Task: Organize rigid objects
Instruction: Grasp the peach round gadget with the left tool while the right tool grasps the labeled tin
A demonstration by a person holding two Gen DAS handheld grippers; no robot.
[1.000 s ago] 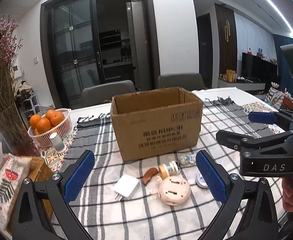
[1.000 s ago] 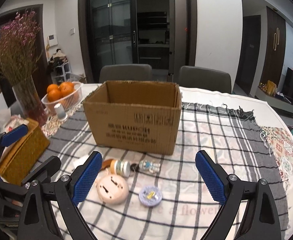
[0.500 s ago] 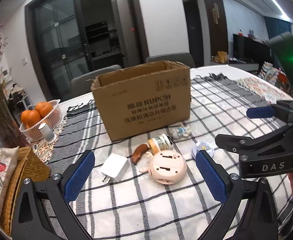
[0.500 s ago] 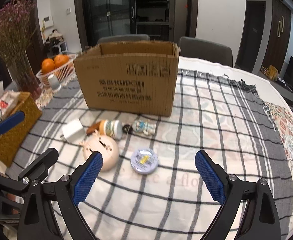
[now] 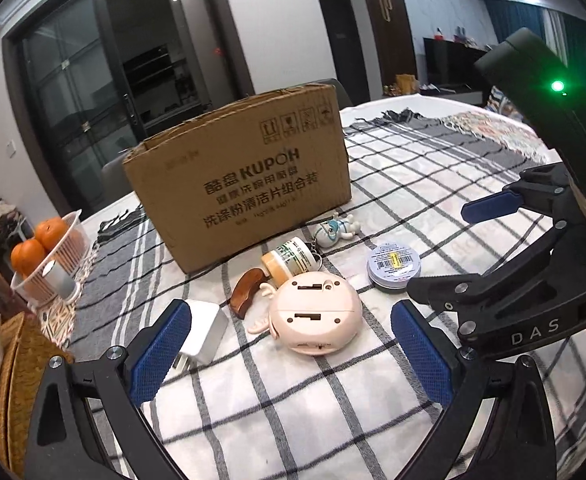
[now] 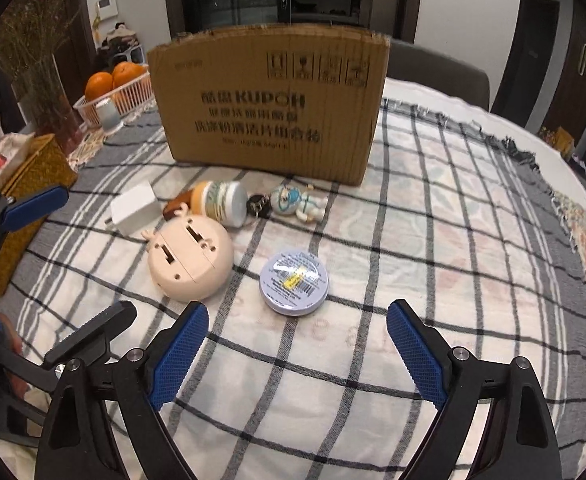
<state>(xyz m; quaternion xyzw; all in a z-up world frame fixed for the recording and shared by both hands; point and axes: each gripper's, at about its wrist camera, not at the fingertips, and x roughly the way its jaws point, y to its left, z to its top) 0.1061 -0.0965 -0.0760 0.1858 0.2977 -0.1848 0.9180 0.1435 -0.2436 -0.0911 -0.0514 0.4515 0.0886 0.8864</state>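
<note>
Jaws gape empty on both my grippers, left [image 5: 289, 364] framing the pink round plastic toy [image 5: 315, 314], lower centre, for grasping.

Matt cardboard box [image 5: 237, 184], woven cloth [image 6: 433, 240]

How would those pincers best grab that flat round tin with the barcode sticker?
Likely from above, the fingers closing across the round tin on its low side wall. It lies flat on the checked cloth, so only that thin rim offers opposing faces. The open right gripper is nearest.
</note>
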